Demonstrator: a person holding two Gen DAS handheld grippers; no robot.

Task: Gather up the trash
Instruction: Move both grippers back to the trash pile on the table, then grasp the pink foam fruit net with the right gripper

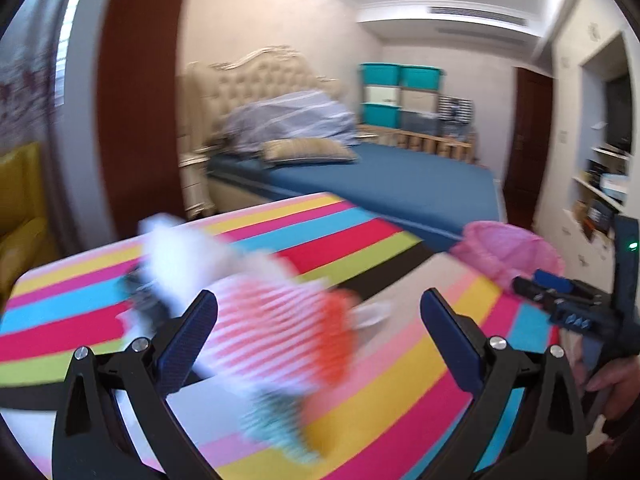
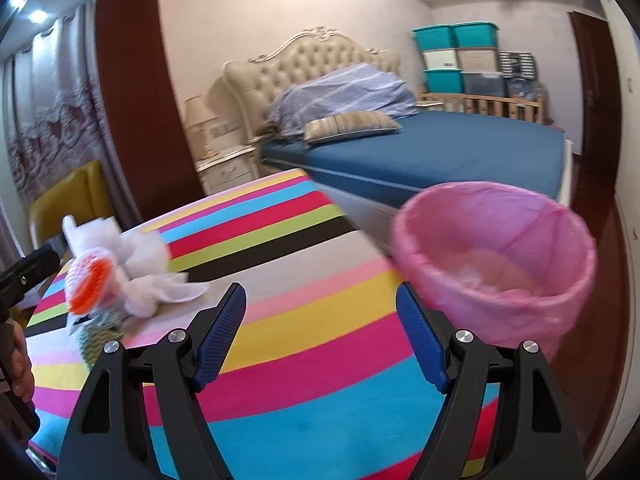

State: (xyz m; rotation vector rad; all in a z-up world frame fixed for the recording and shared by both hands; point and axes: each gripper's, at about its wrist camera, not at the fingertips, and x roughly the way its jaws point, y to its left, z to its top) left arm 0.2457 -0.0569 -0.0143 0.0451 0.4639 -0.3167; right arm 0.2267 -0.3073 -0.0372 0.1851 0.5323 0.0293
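A pile of trash lies on the striped table [image 1: 360,236]: crumpled white tissue [image 1: 180,248], a red-and-white striped wrapper with an orange end [image 1: 280,336] and a green-striped piece [image 1: 280,420]. My left gripper [image 1: 318,308] is open right over the wrapper, which is blurred. In the right wrist view the pile [image 2: 120,276] lies at the table's left. My right gripper [image 2: 320,300] is open and empty. Just right of it stands a bin lined with a pink bag [image 2: 496,256], also seen in the left wrist view [image 1: 508,252], with some pale trash inside.
The table [image 2: 280,340] has a rainbow-striped cloth. A bed with a blue sheet [image 2: 440,148] stands behind it, a yellow chair [image 2: 68,200] at the left, storage boxes [image 2: 456,60] at the back. Shelves [image 1: 600,192] line the right wall.
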